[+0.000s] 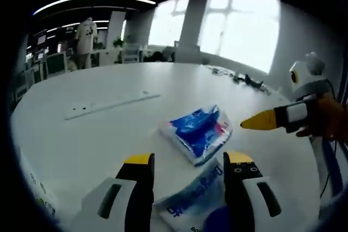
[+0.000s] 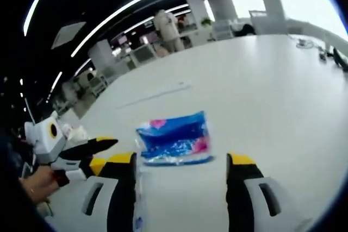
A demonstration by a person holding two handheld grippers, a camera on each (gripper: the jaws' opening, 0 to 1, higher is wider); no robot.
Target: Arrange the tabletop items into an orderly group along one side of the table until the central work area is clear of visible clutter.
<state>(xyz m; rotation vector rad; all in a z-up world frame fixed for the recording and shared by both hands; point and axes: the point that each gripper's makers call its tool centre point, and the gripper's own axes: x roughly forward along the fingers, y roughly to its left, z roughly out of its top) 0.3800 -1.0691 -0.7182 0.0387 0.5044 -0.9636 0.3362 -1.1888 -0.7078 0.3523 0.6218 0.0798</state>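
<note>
Left gripper view: a wide white table (image 1: 109, 134) is crossed, bare but for a flat strip (image 1: 111, 104) far off and cables (image 1: 239, 77) at the far edge. A blue tissue pack (image 1: 198, 131) lies just ahead of the left gripper (image 1: 187, 161), jaws spread apart, a second pack (image 1: 190, 199) between them. The gathering step seems underway. The right gripper (image 2: 182, 161), also spread and empty, is lined up on the pack (image 2: 174, 137); closing on it is called for next.
</note>
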